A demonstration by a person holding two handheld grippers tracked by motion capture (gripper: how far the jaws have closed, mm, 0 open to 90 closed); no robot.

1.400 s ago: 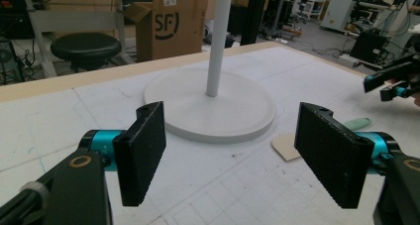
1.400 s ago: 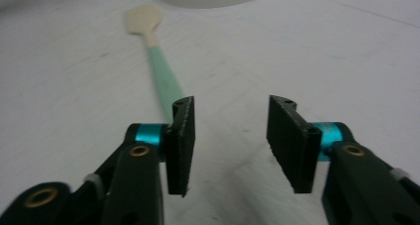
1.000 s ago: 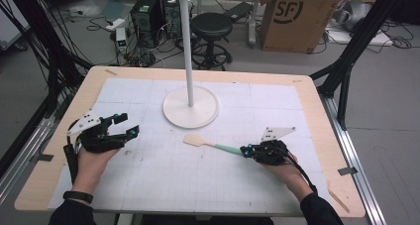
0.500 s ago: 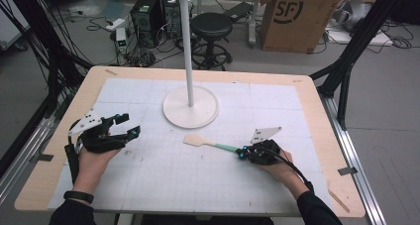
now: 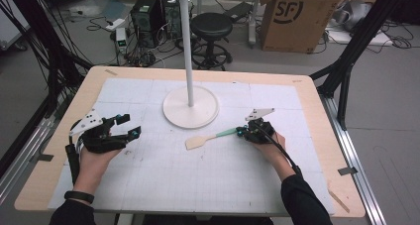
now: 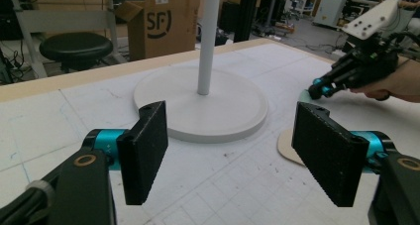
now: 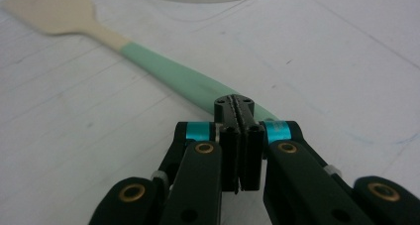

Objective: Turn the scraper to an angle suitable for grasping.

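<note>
high view: spatula [image 5: 212, 137] lies flat on the surface just near of the white stand base [image 5: 190, 107], long axis slanting, blade near-left, green handle far-right | right gripper [image 5: 242, 131] at the handle tip | left gripper view: left gripper [image 6: 237, 148] fingers wide apart, nothing in them | right gripper view: fingers [image 7: 230, 117] pressed together over the handle end, can't tell if pinching it

My two black hand-held tongs and dark sleeves

My left black two-jaw gripper [image 5: 126, 125] carries rough black rectangular pads [image 6: 144, 150], teal collars, brass-ringed pivots and a grey three-cornered plate dotted with holes. My right black two-jaw gripper [image 5: 240, 131] matches it and trails a black cable. I wear dark sleeves and a black wristband [image 5: 78, 196].
</note>
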